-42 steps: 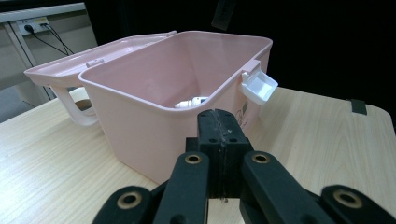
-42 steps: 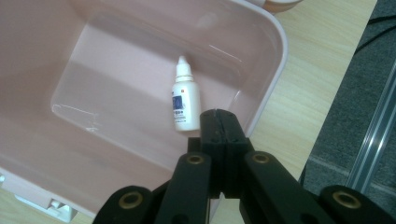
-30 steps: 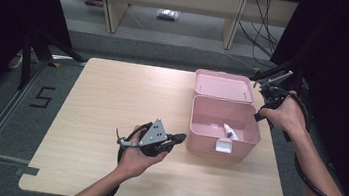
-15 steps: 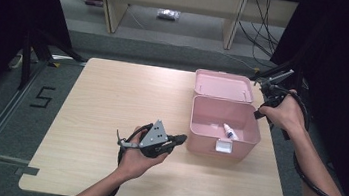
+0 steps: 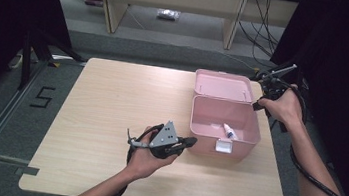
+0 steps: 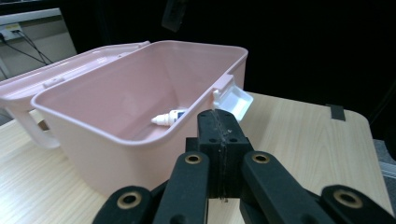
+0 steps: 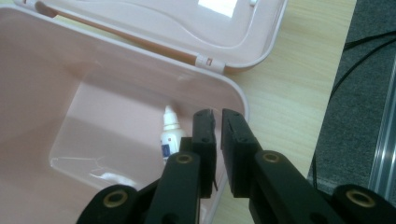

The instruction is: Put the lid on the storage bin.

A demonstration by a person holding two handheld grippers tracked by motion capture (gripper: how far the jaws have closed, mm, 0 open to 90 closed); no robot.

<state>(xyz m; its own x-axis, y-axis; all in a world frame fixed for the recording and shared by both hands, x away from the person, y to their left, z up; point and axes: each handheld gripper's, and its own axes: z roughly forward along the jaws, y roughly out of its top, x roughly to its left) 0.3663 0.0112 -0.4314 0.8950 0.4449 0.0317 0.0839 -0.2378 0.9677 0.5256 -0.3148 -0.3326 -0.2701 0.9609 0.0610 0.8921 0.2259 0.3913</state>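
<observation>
As the bottle [image 7: 171, 132] at the box's [image 5: 252, 128] 5 o'clock is light, rigid and slick, grasp its body; left gripper [image 6: 220, 135] shut, empty; right gripper [image 7: 217, 122] just cracked open, empty.

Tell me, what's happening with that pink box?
A person holds a tool in each hand at a wooden table. The pink box stands open, with a small white dropper bottle lying inside. The left tool is shut, beside the box's front. The right tool, empty above the rim, has just been opening slightly.
</observation>
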